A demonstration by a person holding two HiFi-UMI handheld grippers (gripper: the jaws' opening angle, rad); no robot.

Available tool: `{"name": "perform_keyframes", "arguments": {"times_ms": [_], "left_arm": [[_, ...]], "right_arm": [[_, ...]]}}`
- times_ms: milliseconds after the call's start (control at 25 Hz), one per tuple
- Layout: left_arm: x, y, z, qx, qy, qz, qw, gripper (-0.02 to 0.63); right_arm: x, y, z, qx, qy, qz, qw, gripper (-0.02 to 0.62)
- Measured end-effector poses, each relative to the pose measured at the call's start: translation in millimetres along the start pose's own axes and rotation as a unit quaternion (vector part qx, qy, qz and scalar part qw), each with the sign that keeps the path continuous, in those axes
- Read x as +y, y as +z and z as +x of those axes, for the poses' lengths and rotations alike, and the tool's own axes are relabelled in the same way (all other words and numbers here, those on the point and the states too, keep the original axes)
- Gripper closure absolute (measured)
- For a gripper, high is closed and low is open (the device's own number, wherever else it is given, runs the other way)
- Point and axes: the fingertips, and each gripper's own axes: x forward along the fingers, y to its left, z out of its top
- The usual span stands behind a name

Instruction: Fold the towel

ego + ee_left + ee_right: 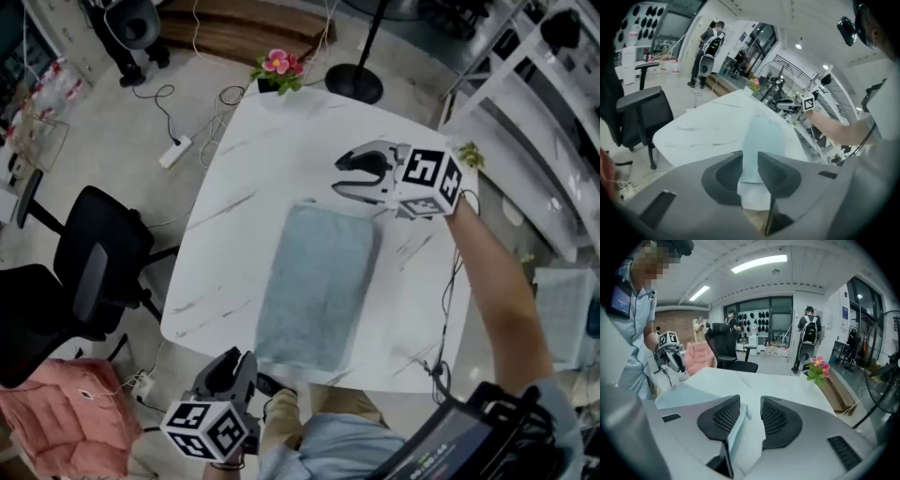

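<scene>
Black office chair (94, 262) and a pink padded seat (66, 412) stand on the floor off the left side of the white, marble-veined table (272, 150).

The left gripper (230, 367) hangs just off the table's near edge, close to the near left corner of the towel (314, 286). Its jaws stand a narrow way apart with nothing pressed between them. In the left gripper view (750, 165) the towel (761, 136) runs away from the gap, flat on the tabletop.

The grey-blue towel lies as one long folded strip down the middle of the table. Its near short end is almost at the near edge.

The right gripper (339, 176) hovers above the table just beyond the towel's far right corner, jaws parted and clamping nothing. In the right gripper view (750, 413) a pale edge of towel (679, 394) shows beside the jaw at the picture's left.

A broad band of bare table runs along the towel's left long edge, and a narrower one along its right. Beyond the far end the top is open up to a pot of pink flowers (278, 70) at the far corner. White shelving (534, 103) stands close off the right side.
</scene>
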Motion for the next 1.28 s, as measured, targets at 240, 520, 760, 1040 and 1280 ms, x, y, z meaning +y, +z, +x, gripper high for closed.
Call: {"name": "perform_keyframes", "arguments": {"times_ms": [240,520,760,1040,1280], "left_arm": [[-101,-34,59,0.080,-0.114,0.108,0.9843,0.545],[-116,-89,96,0.179,-0.132,0.181,0.9581,0.551],[-105,-95,96,0.192,-0.129,0.174,0.9571,0.566],[-98,-99,110,0.205,-0.144,0.141,0.9578,0.583],[-95,-85,93,0.182,-0.145,0.136,0.9629,0.581]], "right_arm": [[60,-55,-5,0.039,-0.002,-0.002,0.999,0.525],[71,-143,-4,0.154,-0.039,-0.006,0.987,0.575],[72,-156,-10,0.171,-0.044,0.007,0.984,0.580],[57,-150,-10,0.137,-0.063,0.088,0.985,0.567],[49,-125,-64,0.002,-0.116,0.302,0.946,0.399]]}}
